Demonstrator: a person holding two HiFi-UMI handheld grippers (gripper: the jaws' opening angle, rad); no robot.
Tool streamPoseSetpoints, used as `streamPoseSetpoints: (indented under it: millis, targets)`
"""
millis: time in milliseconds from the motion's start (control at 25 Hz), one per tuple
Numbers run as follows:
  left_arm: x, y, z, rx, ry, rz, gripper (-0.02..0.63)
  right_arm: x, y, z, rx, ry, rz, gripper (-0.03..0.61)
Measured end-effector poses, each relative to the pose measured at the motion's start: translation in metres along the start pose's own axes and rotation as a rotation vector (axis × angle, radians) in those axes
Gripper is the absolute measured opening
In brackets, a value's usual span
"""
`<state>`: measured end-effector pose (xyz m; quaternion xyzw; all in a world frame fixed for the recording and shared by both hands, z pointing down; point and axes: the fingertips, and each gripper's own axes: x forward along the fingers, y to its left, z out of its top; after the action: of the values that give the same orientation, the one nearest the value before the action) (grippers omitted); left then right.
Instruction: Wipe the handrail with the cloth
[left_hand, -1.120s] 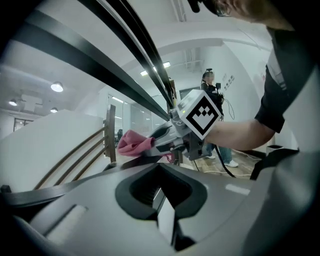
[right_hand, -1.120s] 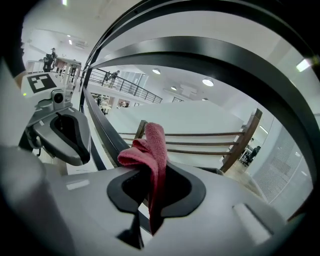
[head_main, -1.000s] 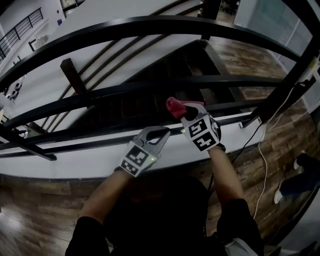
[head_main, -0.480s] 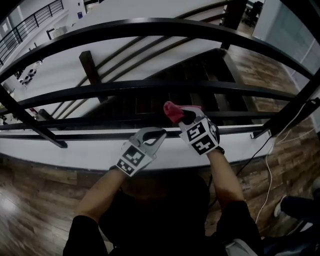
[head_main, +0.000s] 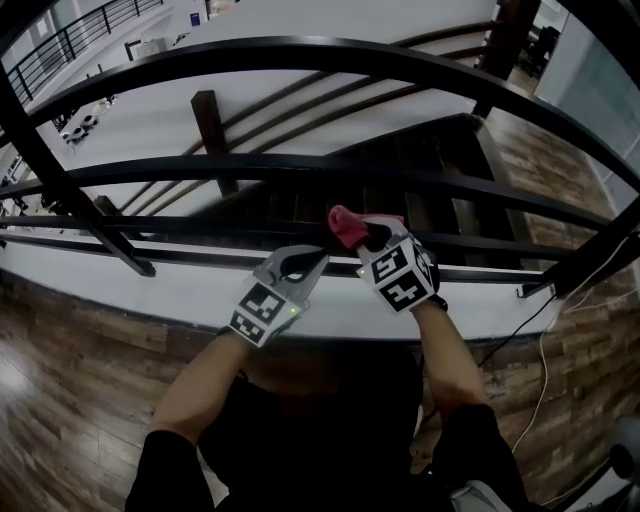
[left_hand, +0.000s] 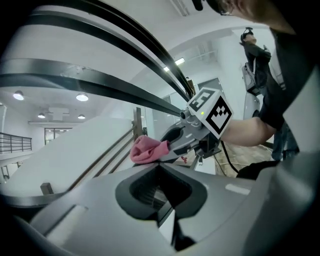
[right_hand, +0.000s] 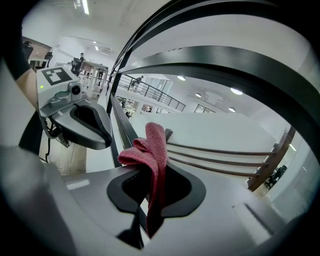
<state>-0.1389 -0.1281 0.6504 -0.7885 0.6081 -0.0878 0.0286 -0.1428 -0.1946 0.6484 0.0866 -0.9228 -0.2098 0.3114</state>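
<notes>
A curved black handrail (head_main: 300, 50) tops a railing with lower black bars (head_main: 300, 165) beneath it. The red cloth (head_main: 345, 222) sticks up from my right gripper (head_main: 362, 232), which is shut on it just in front of the lowest bars (head_main: 480, 245). In the right gripper view the cloth (right_hand: 155, 145) hangs folded between the jaws of the right gripper (right_hand: 150, 172). My left gripper (head_main: 316, 256) is beside it on the left, shut and holding nothing. From the left gripper (left_hand: 159, 166), the cloth (left_hand: 147, 149) shows just ahead.
A slanted black post (head_main: 80, 190) crosses the railing at the left, another (head_main: 600, 250) at the right. A white ledge (head_main: 180, 295) runs under the bars. Dark stairs (head_main: 400, 170) drop away beyond. A white cable (head_main: 540, 385) lies on the wooden floor at the right.
The railing posts have slid rightward in the head view, so the view has shifted left along the rail. Both grippers keep their spacing; the cloth stays gripped.
</notes>
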Motion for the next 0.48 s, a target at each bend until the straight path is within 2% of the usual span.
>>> streamPoseSetpoints:
  millis: [160, 200, 360, 480]
  targets:
    - [-0.024, 0.015, 0.000, 0.157, 0.069, 0.018, 0.000, 0.011, 0.011, 0.009, -0.020, 0.023, 0.011, 0.051]
    - [-0.031, 0.019, -0.002, 0.163, 0.077, 0.032, 0.000, 0.014, 0.014, 0.012, -0.029, 0.029, 0.012, 0.051]
    - [-0.053, 0.029, -0.015, 0.092, 0.074, 0.078, 0.000, 0.027, 0.030, 0.026, -0.064, 0.044, 0.023, 0.051]
    - [-0.067, 0.034, -0.026, 0.075, 0.078, 0.101, 0.000, 0.037, 0.041, 0.038, -0.079, 0.055, 0.032, 0.051]
